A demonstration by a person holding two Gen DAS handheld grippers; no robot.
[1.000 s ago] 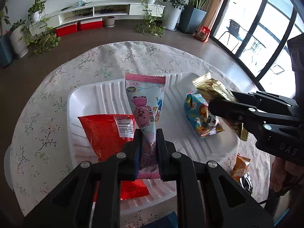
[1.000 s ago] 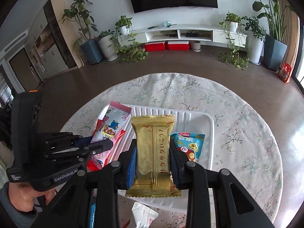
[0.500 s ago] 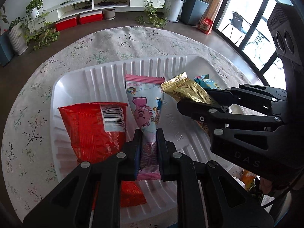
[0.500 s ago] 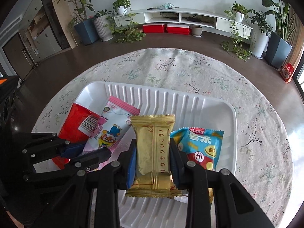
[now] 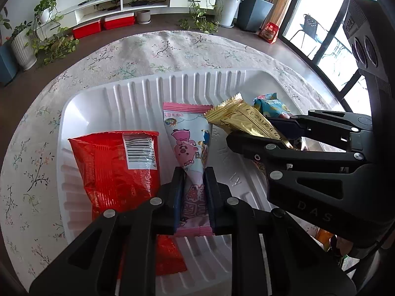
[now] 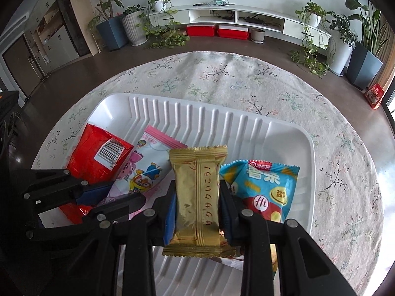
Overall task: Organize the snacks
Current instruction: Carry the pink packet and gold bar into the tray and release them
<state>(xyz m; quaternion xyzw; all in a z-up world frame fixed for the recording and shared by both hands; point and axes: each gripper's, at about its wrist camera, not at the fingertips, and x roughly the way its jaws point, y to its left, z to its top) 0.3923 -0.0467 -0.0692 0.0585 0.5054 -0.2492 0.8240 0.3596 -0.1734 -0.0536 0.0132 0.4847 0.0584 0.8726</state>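
A white ribbed tray [image 5: 123, 98] [image 6: 222, 123] lies on the round table. A red packet [image 5: 111, 162] [image 6: 98, 157] rests at its left and a blue packet [image 6: 264, 187] [image 5: 269, 103] at its right. My left gripper [image 5: 193, 172] [image 6: 126, 192] pinches the lower end of a pink cartoon packet [image 5: 187, 135] [image 6: 145, 167] low over the tray; its jaws are opening, with the pads still on the wrapper. Right beside it, my right gripper [image 6: 197, 185] [image 5: 249, 129] is shut on a gold packet [image 6: 197, 192] [image 5: 244, 120], held between the pink and blue packets.
A floral cloth [image 6: 222, 74] covers the table around the tray. An orange wrapper [image 5: 323, 239] lies off the tray at the near right. Beyond the table's far edge are dark floor, potted plants and a low white shelf [image 6: 246, 17].
Both grippers have come down close over the tray with their packets. The right gripper and gold packet have drawn in beside the pink packet.
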